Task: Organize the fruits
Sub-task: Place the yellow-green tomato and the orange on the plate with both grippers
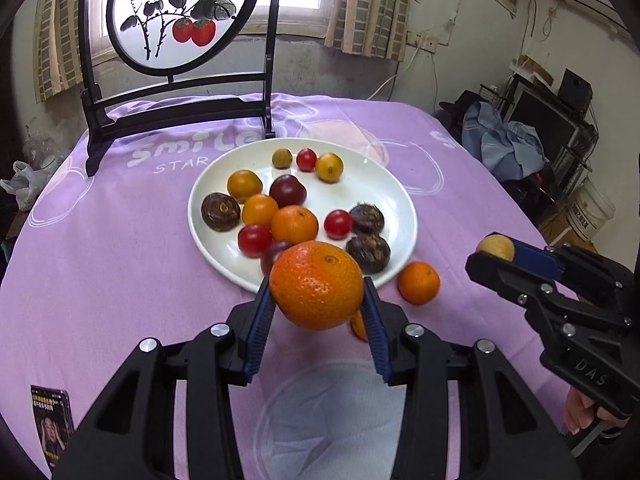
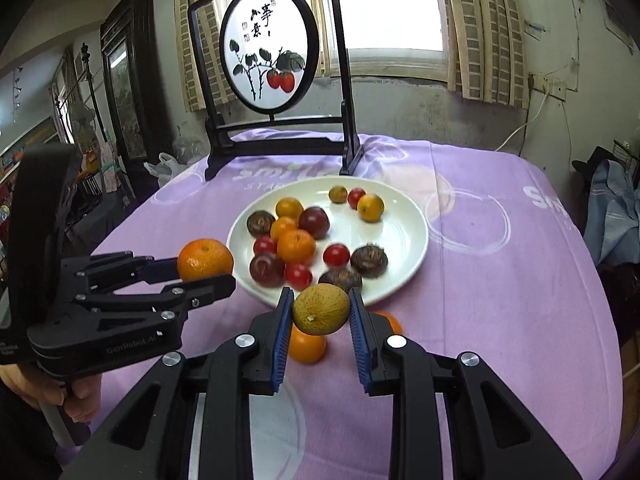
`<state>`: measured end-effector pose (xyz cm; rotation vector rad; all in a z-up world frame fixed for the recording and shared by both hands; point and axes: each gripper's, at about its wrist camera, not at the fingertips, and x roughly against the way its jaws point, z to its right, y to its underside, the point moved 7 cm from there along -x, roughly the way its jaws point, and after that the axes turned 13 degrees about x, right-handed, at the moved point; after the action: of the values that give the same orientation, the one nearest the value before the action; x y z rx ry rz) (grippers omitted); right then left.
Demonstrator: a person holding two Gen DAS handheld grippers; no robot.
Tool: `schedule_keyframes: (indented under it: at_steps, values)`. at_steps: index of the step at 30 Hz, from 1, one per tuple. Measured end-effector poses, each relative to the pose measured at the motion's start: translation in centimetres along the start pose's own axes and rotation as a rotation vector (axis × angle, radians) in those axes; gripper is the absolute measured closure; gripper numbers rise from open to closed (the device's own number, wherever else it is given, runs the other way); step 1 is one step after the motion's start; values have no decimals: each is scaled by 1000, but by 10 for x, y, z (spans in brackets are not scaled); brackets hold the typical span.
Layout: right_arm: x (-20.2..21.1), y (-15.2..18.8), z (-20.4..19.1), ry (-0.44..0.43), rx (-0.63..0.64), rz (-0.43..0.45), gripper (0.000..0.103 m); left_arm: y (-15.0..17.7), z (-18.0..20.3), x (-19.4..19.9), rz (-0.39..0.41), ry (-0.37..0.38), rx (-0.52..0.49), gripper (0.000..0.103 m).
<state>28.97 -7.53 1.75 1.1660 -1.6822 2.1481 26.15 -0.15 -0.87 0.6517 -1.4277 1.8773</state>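
Note:
My left gripper (image 1: pixel 318 300) is shut on a large orange (image 1: pixel 316 285), held in the air just in front of the white plate (image 1: pixel 392 184). My right gripper (image 2: pixel 320 312) is shut on a small yellow-green fruit (image 2: pixel 321 309), also lifted above the purple cloth near the plate's front rim. Each gripper shows in the other's view: the left gripper (image 2: pixel 200 272) with its orange (image 2: pixel 205 259), the right gripper (image 1: pixel 486 254) with its fruit (image 1: pixel 495 246). The plate (image 2: pixel 404 236) holds several small oranges, cherry tomatoes, dark plums and brown chestnut-like fruits.
Two small oranges lie on the cloth in front of the plate, one orange (image 1: pixel 418 282) to the right and another orange (image 2: pixel 306 345) under my right gripper. A black-framed painted screen (image 2: pixel 272 80) stands behind the plate. A card (image 1: pixel 52 420) lies at the near left edge.

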Motion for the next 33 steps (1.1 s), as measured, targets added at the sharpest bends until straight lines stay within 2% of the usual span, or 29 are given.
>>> schedule_keyframes:
  at_steps: [10,19,20,21,22,24,28,31,33]
  values:
    - [-60,-35,22,0,-40,-37,75,-38,-11,-41,-10,-42,45,61]
    - [-99,-36,25,-26,-87,-66,75,-51,-18,-72,-28,-85,55,61]
    - [-100,-34,24,-43,-99,-69,72,-51,-20,-74,-34,-87,64,60]
    - [-99,-32,26,-45,-107,-69,67,-50,-21,-75,-35,-87,71,56]
    - [-97,-31,27,-36,-105,-67,67,-51,-22,-74,-26,-88,75,51]
    - [-93,-28,27,-34,-98,-67,67,-53,-24,-69,-2,-96,77,37]
    - [-79,-22,28,-37,-98,-61,66,-51,-26,-59,7,-83,87,37]
    - [-70,-13,27,-37,-99,-60,57,-46,-25,-50,16,-85,76,37]
    - [-65,-7,26,-38,-93,-65,56,-41,-23,-44,19,-79,74,37]
